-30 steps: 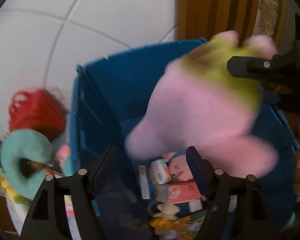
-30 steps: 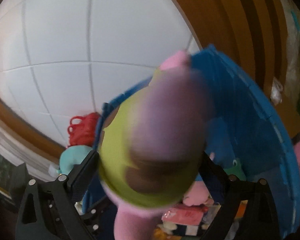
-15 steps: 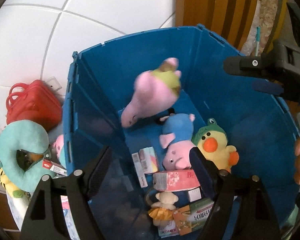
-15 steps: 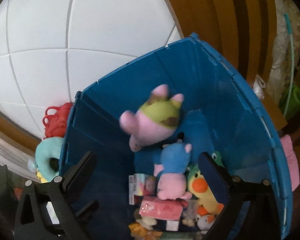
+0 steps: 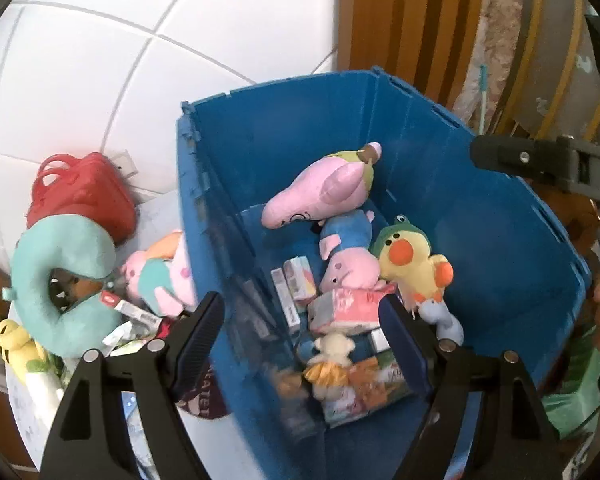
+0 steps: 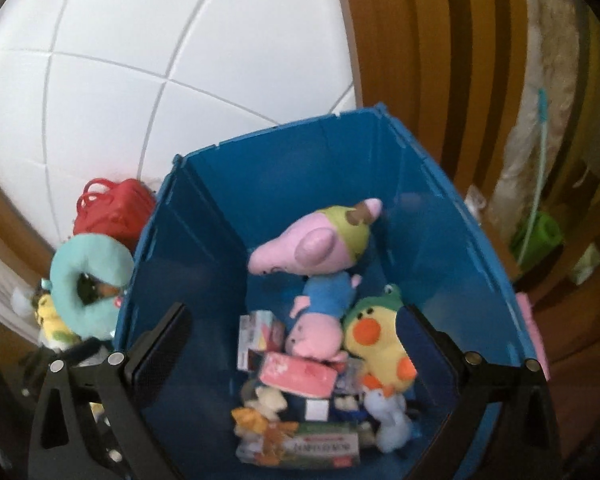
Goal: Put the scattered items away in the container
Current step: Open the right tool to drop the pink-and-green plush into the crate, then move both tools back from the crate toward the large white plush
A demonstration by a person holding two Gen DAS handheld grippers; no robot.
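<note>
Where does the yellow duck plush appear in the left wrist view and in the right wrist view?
Left wrist: the duck lies inside the blue bin, right of centre, beside the blue-shirted pig.
Right wrist: the duck is at lower right of centre, inside the bin.
Shared landmark: the red bag left of the bin.

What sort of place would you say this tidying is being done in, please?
Probably a room in a home, perhaps a child's play corner: plush toys fill a blue bin on a white tiled floor, a teal neck pillow and red bag lie beside it, and wooden slats stand behind.
</note>
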